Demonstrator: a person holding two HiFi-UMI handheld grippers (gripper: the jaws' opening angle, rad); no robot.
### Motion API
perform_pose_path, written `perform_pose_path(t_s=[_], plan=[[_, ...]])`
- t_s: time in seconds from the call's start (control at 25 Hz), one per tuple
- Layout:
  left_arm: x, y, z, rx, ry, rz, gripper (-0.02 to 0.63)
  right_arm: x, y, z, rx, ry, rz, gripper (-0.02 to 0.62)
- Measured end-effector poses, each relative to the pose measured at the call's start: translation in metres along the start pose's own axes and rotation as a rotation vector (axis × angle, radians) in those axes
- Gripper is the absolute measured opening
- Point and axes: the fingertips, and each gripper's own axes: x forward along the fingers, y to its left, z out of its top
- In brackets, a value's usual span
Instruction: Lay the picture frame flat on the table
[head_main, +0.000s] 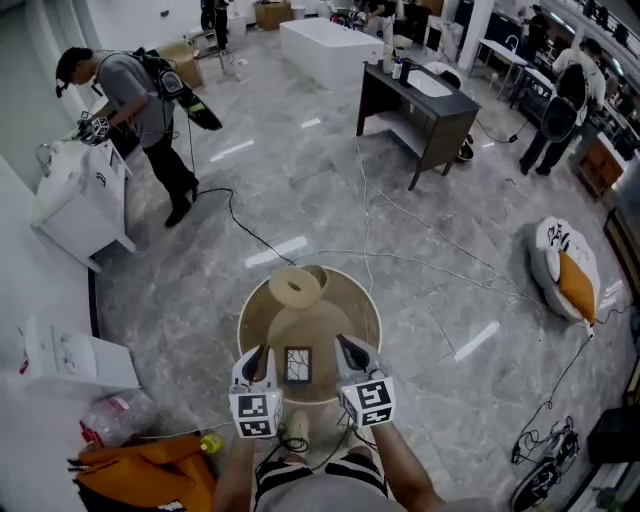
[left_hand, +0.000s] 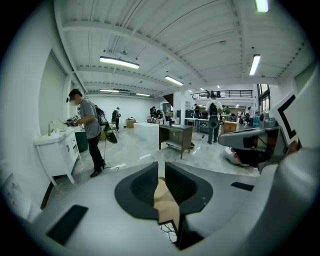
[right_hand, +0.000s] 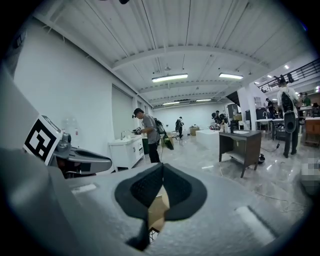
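I saw the left gripper (head_main: 262, 353) narrowed to a slit and gripping nothing, and the right gripper (head_main: 346, 346) closed and empty. The picture frame (head_main: 298, 365) lay flat on the round table (head_main: 246, 322), showing between them in the head view, with a pale roll (head_main: 295, 287) beyond it.

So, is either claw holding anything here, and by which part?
Nothing is held: the left claw and the right claw are both empty, and the picture frame lies on the table below them.
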Motion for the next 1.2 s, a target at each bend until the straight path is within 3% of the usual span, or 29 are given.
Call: perform_pose_path(t_s=[0.56, 0.72, 1.2], plan=[[-0.081, -0.004, 0.037, 0.053, -0.128, -0.023, 0.02, -0.074, 0.036, 0.032, -0.044, -0.063, -0.041, -0.002], [-0.1, -0.011, 0.024, 0.095, -0.115, -0.042, 0.02, -0.093, 0.042, 0.029, -0.041, -0.057, -0.048, -0.002], [-0.11, -0.007, 0.009, 0.074, -0.105, -0.027, 0.02, -0.104, 0.055, 0.018, -0.057, -0.052, -0.047, -0.002]])
